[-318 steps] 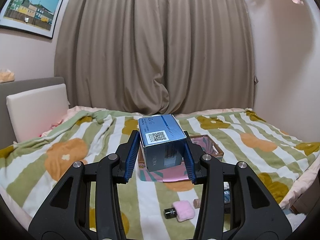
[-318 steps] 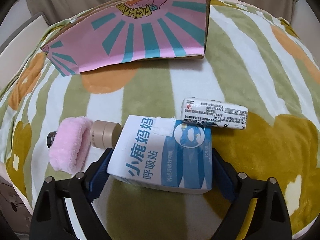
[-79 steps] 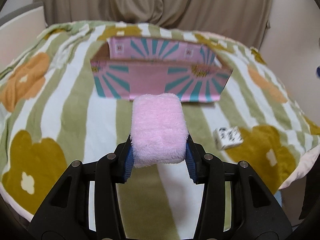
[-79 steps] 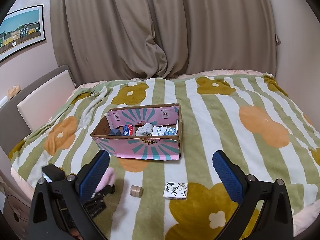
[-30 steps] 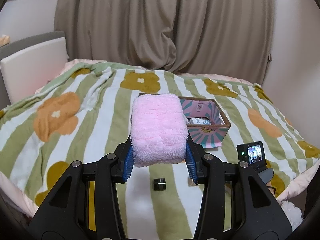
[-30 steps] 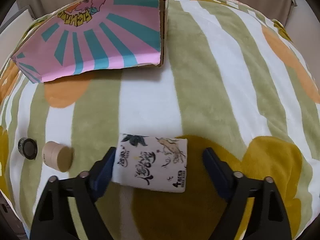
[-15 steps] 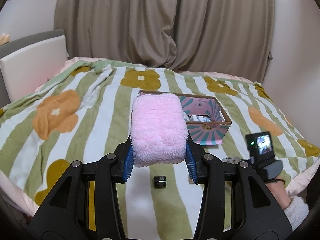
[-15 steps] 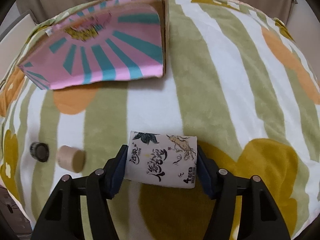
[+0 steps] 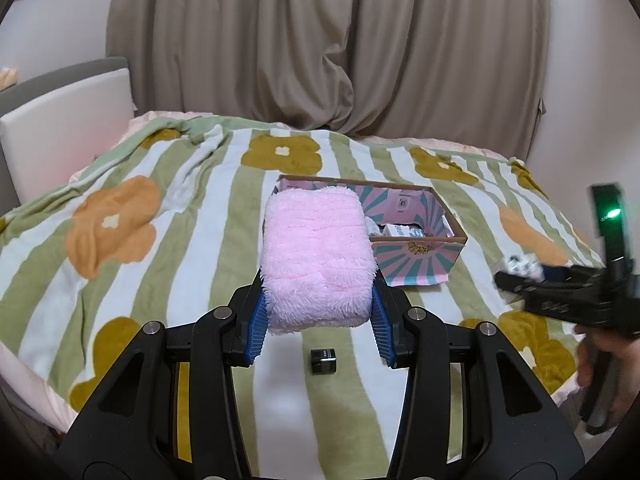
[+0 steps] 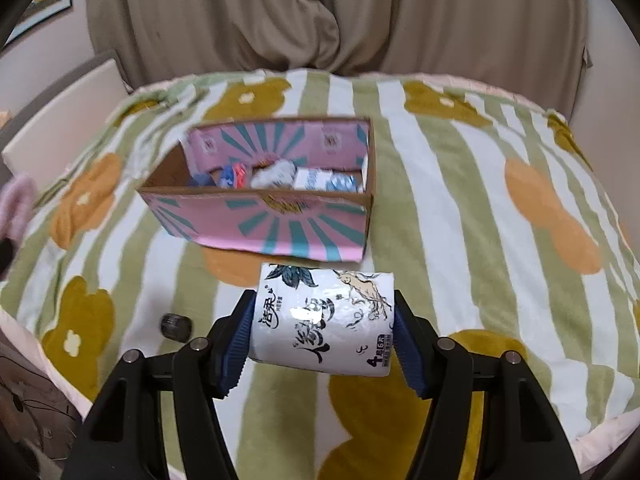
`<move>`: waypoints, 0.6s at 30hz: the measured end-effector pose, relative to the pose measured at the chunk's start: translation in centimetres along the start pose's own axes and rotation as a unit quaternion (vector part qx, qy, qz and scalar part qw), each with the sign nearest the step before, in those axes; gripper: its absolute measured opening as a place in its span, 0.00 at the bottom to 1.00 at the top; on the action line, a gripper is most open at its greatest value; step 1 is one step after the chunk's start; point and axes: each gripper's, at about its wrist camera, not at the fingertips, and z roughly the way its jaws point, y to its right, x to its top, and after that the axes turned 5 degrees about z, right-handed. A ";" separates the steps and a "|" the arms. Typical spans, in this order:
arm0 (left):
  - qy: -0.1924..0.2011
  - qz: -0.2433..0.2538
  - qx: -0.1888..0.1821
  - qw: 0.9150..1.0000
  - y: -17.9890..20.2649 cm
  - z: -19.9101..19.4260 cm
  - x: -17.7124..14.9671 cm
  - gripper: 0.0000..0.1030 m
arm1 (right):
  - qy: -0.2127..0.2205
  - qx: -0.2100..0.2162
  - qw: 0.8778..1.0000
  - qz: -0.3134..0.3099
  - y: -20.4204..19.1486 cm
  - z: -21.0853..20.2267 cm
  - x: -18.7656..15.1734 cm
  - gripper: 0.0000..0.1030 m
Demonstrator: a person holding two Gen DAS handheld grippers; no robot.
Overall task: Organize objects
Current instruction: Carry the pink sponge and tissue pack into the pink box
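The pink fluffy pad (image 9: pixel 318 258) is pinched between the blue pads of the left tool (image 9: pixel 318 320), lifted clear of the bed's blanket (image 9: pixel 120 208). The tissue pack (image 10: pixel 322 318), white with ink drawings, is pinched the same way in the right tool (image 10: pixel 322 340), also off the blanket.

Ahead of both tools sits the pink cardboard box (image 10: pixel 272 228) with teal rays, open at the top. For the right tool it lies straight ahead and near; for the left tool it lies ahead and slightly to the right, partly hidden behind the pad.

Judged from this, the step in hand is carrying: both items are picked up and neither is in the box yet. The next move calls for bringing each tool over the open top and releasing where room remains, one at a time so the tools do not collide.

The right wrist view looks down into the box and shows several packets already inside, mostly along the near wall. The left wrist view shows little of that, but it shows the right tool's body at its right edge and a small black cap (image 9: pixel 323 361) on the blanket just below and ahead of the left tool.
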 end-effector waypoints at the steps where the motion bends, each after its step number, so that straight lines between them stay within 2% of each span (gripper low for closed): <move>1: -0.001 0.000 0.000 1.000 0.0 0.1 0.0 0.39 | 0.010 0.002 1.000 -0.001 -0.2 -0.9 0.1 0.58; 9: -0.005 0.001 0.000 1.000 -0.1 0.3 0.0 0.39 | 0.061 -0.001 0.998 -0.018 -1.4 -5.9 0.8 0.58; 18: -0.006 0.009 0.002 1.000 0.2 0.5 0.6 0.39 | 0.066 0.001 0.998 -0.018 -1.5 -6.1 1.4 0.57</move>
